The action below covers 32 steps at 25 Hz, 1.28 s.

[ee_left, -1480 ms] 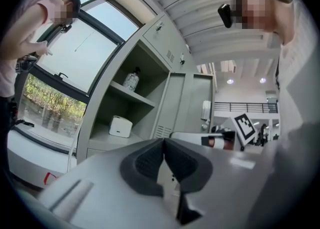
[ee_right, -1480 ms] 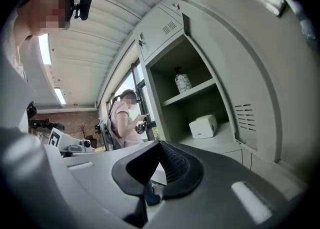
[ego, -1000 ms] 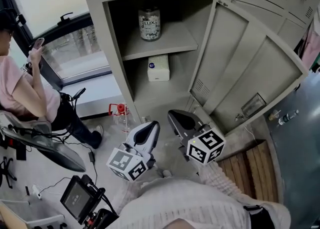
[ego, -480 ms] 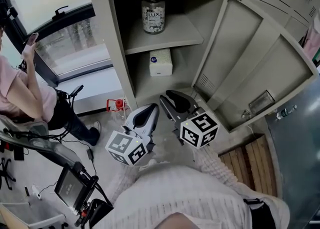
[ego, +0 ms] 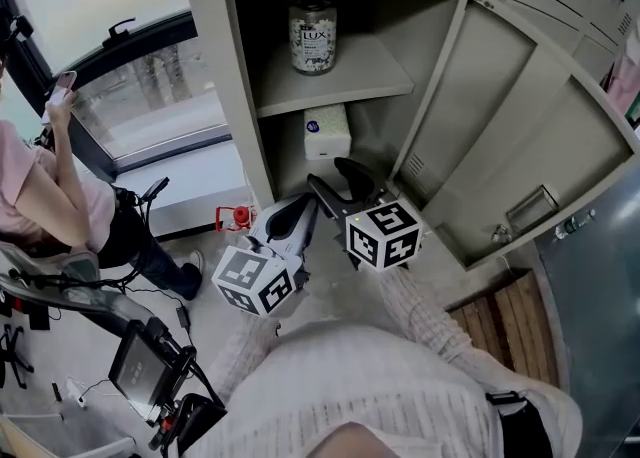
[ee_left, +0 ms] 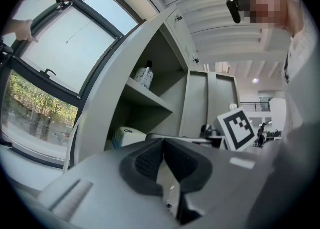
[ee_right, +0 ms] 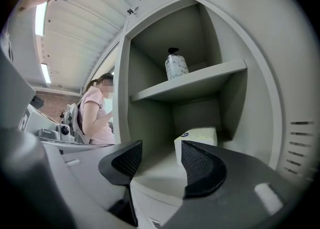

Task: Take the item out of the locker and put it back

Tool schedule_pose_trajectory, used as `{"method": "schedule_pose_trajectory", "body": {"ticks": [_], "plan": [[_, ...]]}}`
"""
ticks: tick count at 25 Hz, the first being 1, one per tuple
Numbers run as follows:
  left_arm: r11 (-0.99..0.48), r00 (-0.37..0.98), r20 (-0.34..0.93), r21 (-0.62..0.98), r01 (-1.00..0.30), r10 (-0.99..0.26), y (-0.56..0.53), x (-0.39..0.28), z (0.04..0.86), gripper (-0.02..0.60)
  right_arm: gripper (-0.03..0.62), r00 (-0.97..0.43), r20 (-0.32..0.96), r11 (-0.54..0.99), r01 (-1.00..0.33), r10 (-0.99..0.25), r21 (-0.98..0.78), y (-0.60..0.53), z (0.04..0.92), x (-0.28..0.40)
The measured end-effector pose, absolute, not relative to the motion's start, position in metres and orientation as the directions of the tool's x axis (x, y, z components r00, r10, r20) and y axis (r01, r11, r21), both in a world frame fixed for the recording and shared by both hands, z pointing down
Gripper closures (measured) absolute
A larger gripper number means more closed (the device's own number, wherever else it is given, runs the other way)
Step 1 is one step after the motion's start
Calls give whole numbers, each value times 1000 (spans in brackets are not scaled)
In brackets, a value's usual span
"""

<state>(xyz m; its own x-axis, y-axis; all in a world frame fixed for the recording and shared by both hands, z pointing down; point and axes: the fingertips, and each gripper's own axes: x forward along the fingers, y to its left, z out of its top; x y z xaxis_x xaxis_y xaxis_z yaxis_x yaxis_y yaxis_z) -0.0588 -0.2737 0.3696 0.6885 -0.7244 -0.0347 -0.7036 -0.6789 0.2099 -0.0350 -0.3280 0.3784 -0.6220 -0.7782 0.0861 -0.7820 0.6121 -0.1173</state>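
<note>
**A:** White box (ego: 327,132), where is it?

**B:** It lies in the lower compartment of the open locker (ego: 232,96). Nothing touches it. A bottle (ego: 313,38) stands on the shelf (ego: 372,71) above.

**A:** Which step is this?

**B:** The reach to take it out, I judge. The right hand-held gripper (ego: 338,178) points at the box, near it but apart. Its jaws have just been opening, with nothing between them. The left hand-held gripper (ego: 303,210) is clenched on nothing, just beside the right one.

**A:** And next?

**B:** Probably push in, straddle the box and close on its sides.
</note>
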Motion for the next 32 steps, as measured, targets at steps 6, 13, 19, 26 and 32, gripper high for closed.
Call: {"method": "schedule_pose_trajectory", "body": {"ticks": [6, 13, 19, 26, 32], "plan": [[-652, 661, -31, 200, -731, -750, -286, -63, 369, 575, 305, -572, 103, 565, -820, -814, -91, -347, 380, -32], [-659, 669, -33, 211, -722, -743, -289, -63, 373, 575, 203, -477, 152, 475, -878, -866, -54, -376, 385, -26], [-670, 680, -38, 213, -711, -732, -291, -62, 374, 575, 151, -401, 220, 413, -911, -889, 7, -395, 393, -21], [-682, 692, -38, 213, -700, -721, -294, -62, 373, 575, 134, -349, 238, 360, -933, -907, 5, -412, 393, -11], [-690, 702, -33, 219, -690, -711, -298, -61, 375, 575, 129, -312, 253, 327, -945, -916, 22, -427, 395, -2]]}}
